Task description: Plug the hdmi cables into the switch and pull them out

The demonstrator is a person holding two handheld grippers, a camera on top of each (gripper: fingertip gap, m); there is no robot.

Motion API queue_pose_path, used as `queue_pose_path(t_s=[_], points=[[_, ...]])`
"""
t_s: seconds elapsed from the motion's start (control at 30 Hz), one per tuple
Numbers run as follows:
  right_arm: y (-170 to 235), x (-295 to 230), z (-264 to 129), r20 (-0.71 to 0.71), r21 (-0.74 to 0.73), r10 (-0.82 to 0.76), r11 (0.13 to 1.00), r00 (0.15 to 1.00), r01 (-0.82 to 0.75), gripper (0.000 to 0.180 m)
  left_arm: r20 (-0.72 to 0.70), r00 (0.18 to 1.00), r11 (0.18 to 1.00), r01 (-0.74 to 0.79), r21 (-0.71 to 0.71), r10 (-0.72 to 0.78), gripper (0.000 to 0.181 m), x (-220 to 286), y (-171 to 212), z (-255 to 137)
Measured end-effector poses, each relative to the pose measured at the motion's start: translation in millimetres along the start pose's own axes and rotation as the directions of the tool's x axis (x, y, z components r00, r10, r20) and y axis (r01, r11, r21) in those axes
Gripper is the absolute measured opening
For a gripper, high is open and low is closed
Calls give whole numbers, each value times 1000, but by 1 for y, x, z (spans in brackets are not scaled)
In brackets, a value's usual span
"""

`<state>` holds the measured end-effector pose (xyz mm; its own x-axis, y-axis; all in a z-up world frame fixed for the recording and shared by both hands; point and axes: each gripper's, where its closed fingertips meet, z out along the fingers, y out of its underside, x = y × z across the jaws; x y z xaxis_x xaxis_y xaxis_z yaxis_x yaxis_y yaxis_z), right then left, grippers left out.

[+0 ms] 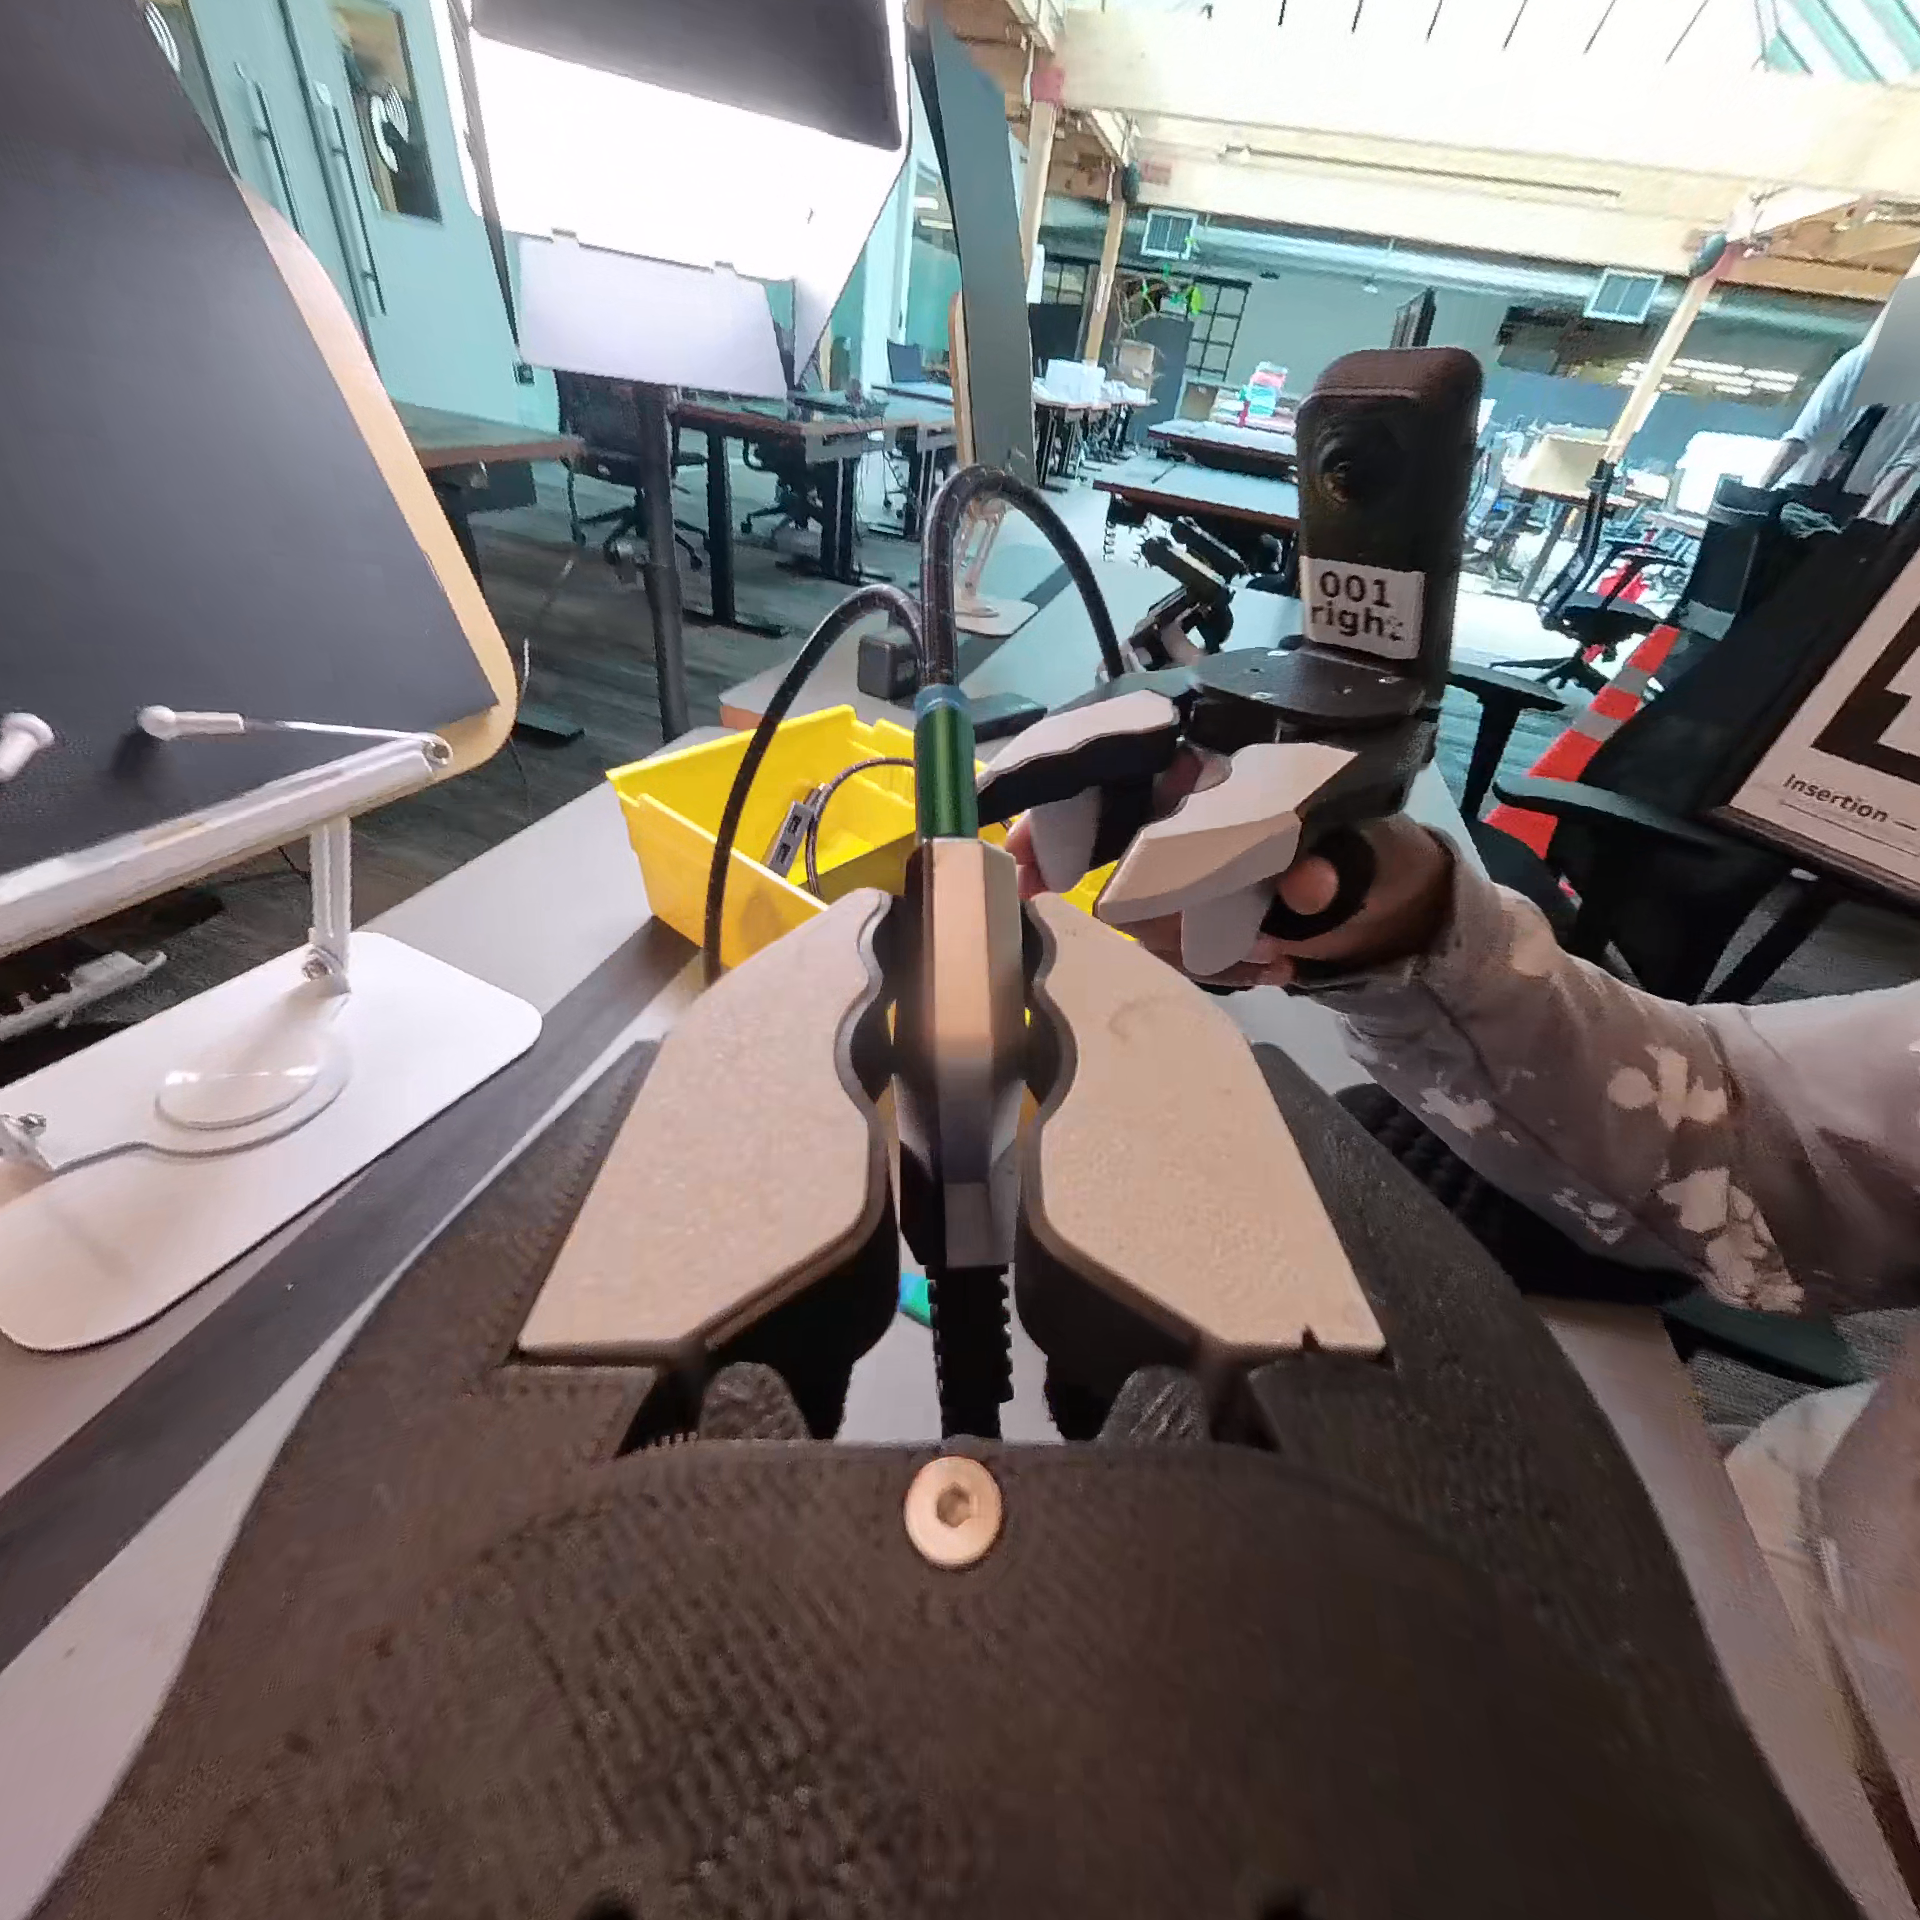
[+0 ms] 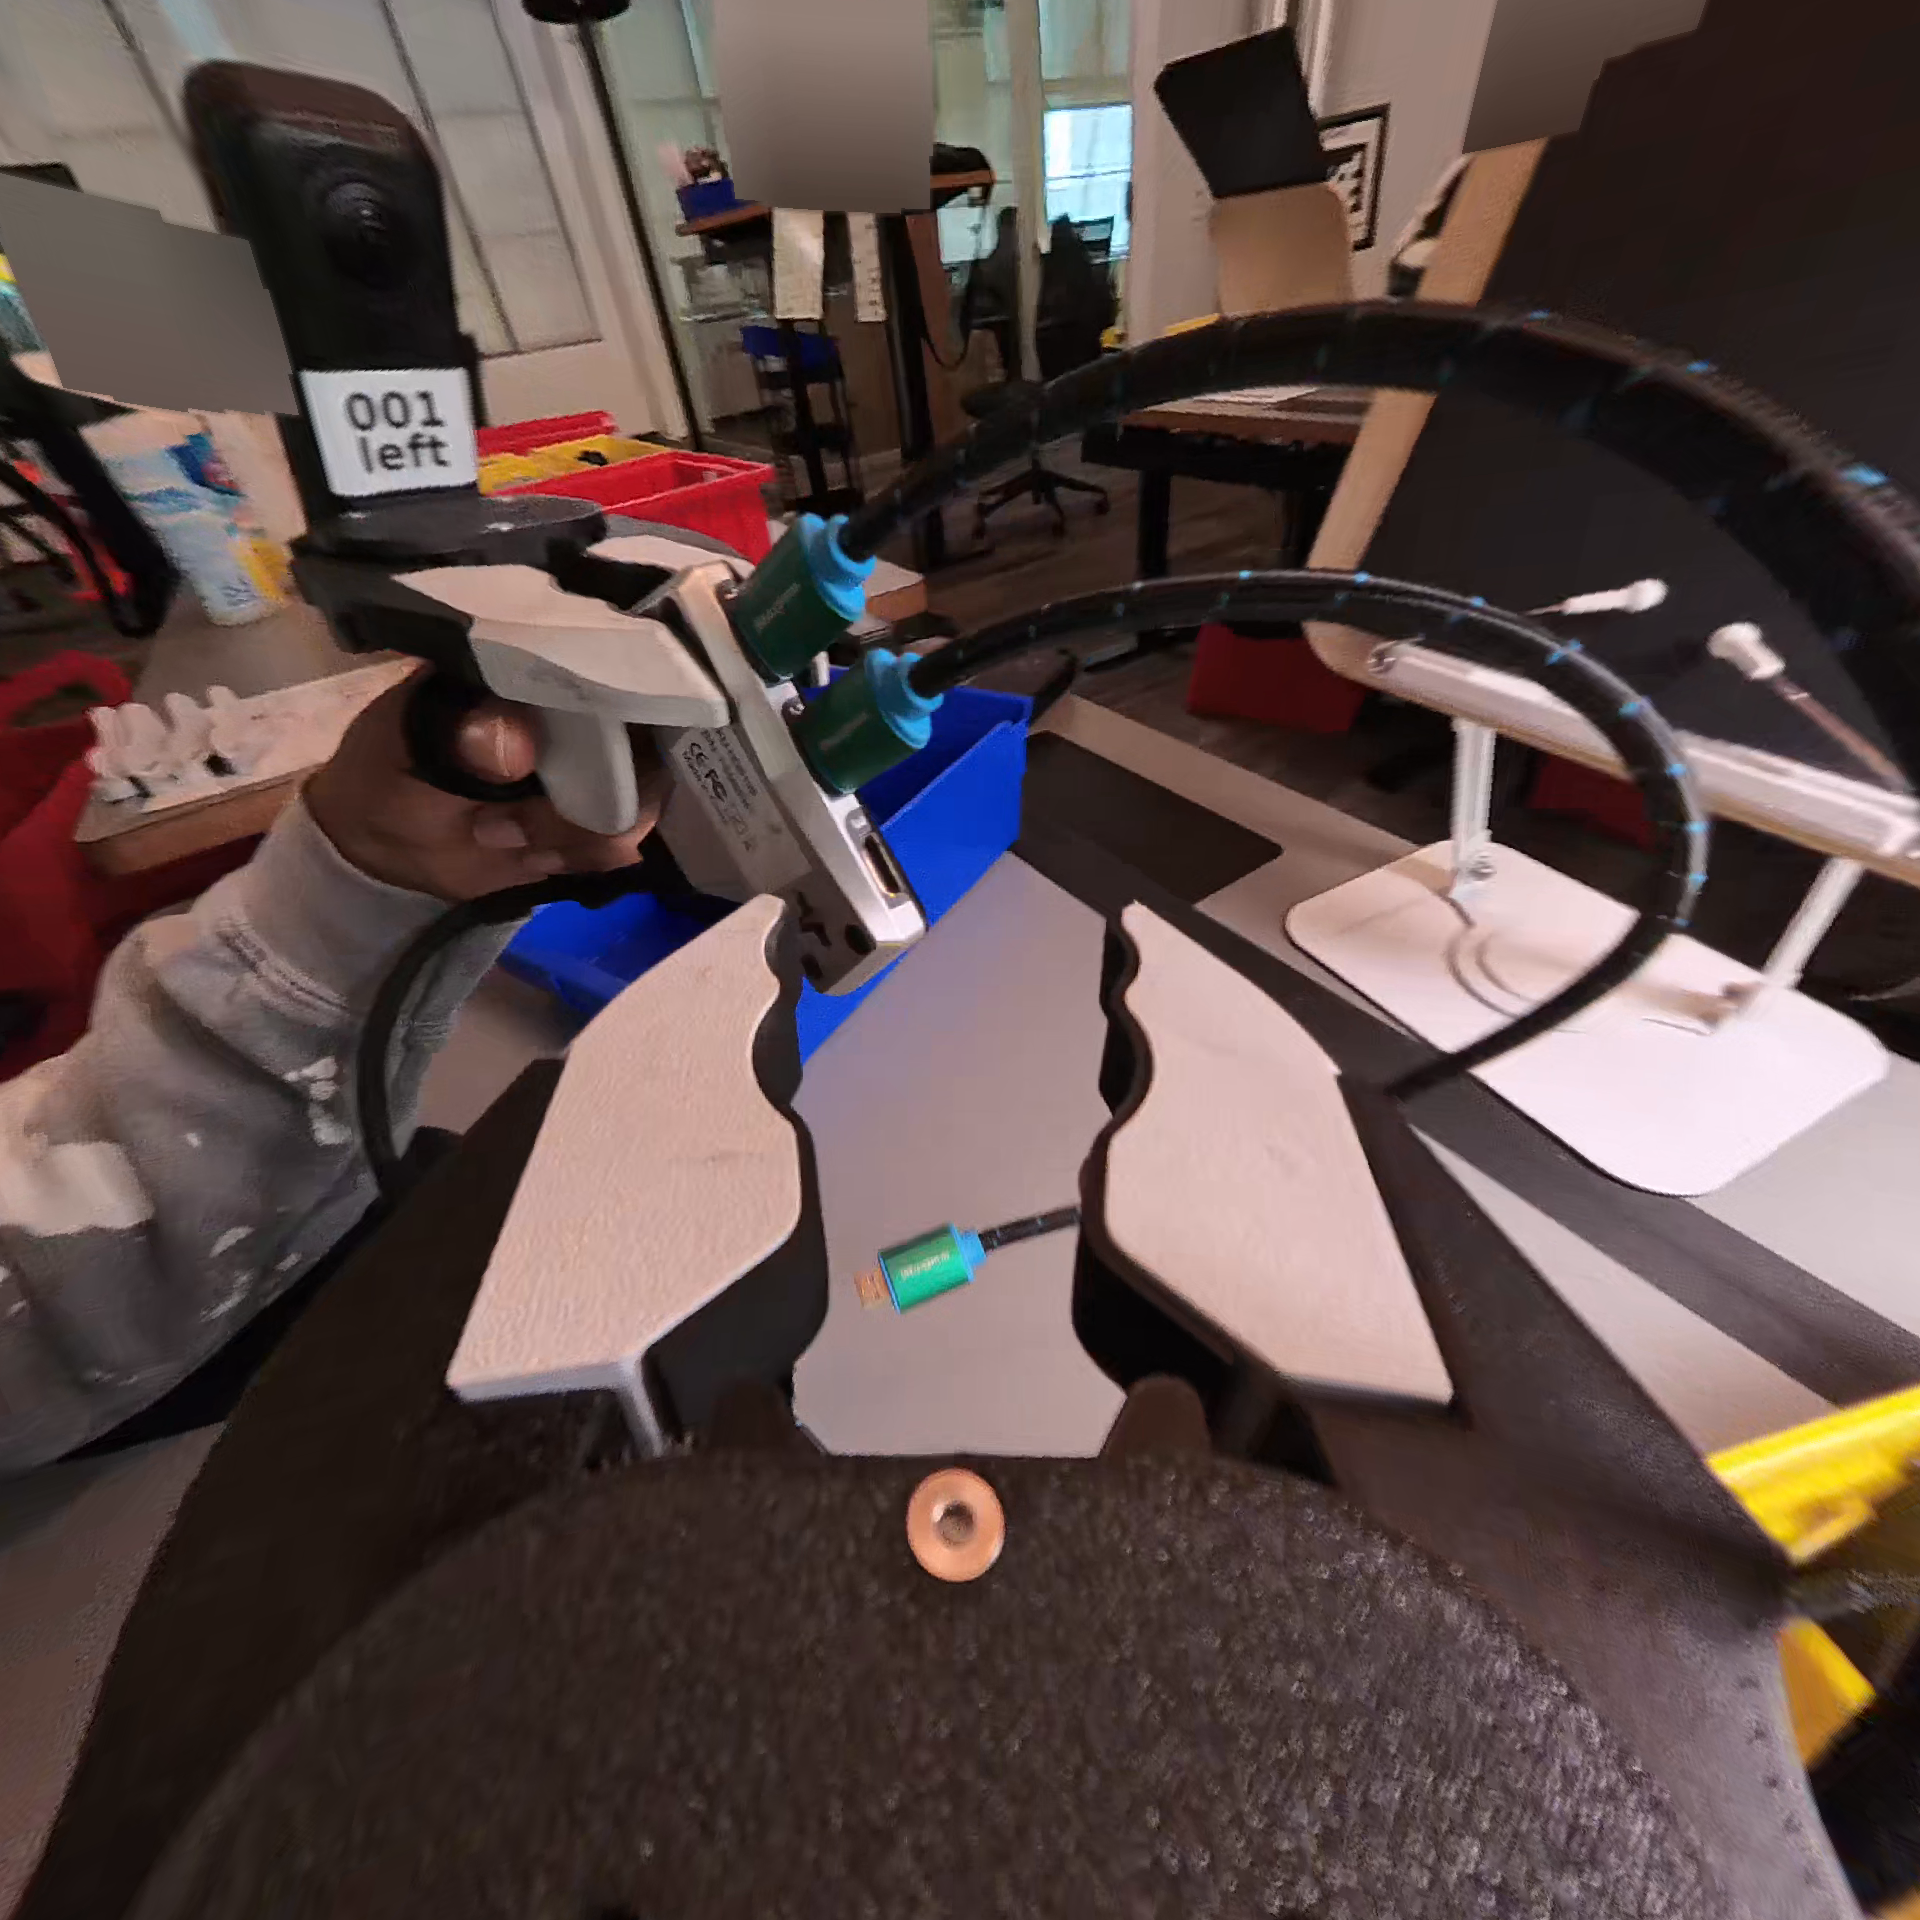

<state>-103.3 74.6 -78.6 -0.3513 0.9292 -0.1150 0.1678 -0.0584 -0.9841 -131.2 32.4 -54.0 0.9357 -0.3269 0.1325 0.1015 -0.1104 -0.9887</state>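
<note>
HDMI switch, a slim silver metal box [image 2: 774,758], is clamped edge-on between the pads of the left gripper [image 1: 958,1049] and held up off the grey tabletop [image 2: 966,1091]. Two green-shelled plugs with blue collars, upper [image 2: 802,597] and lower [image 2: 862,722], are seated side by side in one long edge of the switch; their black braided cables [image 2: 1455,623] arch up and away to the right in the right wrist view. One open port [image 2: 883,868] shows on the switch's near lower end.

Right gripper [image 2: 951,1132] stands spread, nothing between its pads, hovering over the table just beside the switch (in the left wrist view it sits to the right of the clamped box [image 1: 1164,821]).

Third green plug with gold tip [image 2: 925,1262] lies flat on the tabletop, directly below the gap of the right gripper's fingers. Its long axis runs left–right across that gap, gold tip pointing left, cable trailing right under the right pad.

Judgement: two cables are in and one is loose, so the right gripper, the nearer and the only free one, is placed to go straight down for the loose plug. Since the plug lies across the fingers' closing line, the wrist probably needs turning so the pads close on the shell's sides.

Yellow plastic bin [image 1: 727,821] and blue bin [image 2: 956,769] sit on the far side, clear of the work.
</note>
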Motion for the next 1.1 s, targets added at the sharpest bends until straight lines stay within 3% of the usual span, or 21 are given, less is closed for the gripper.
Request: queue_pose_path(t_s=[0.13,0.27,0.3,0.33,0.47,0.57,0.7,0.77,0.9,1.0,1.1], points=[[13,-16,12,158,6,3,1000,987,-4,47,-55,996,998,68,-4,-69,22,1,6,4],[24,-44,20,338,10,38,999,940,-44,44,-208,971,993,102,-65,-113,24,28,15,14],[28,-52,20,388,3,36,999,921,-40,28,-229,968,992,85,-89,-104,24,35,20,19],[29,-54,19,410,17,17,1000,912,-26,27,-252,963,992,74,-105,-98,24,41,22,22],[26,-48,14,434,54,55,995,899,-87,26,-191,979,997,59,-55,-69,29,34,13,24],[17,-37,7,408,120,56,986,911,-114,25,-120,991,996,64,67,-56,36,26,-18,-4],[-14,-19,-14,353,290,57,942,934,-167,26,-90,996,977,-1,213,21,29,49,-59,-39],[-31,-8,-26,299,393,73,899,952,-192,26,-136,985,980,-81,180,106,27,80,-60,-30],[-53,8,-45,203,536,129,815,971,-221,26,-211,964,987,-157,32,160,33,126,-29,29],[-57,6,-47,75,569,97,813,992,-122,27,-80,986,983,-152,-105,144,37,103,4,66],[-58,-3,-43,-32,555,23,832,999,-1,26,24,998,989,-45,-138,49,38,66,18,70]])
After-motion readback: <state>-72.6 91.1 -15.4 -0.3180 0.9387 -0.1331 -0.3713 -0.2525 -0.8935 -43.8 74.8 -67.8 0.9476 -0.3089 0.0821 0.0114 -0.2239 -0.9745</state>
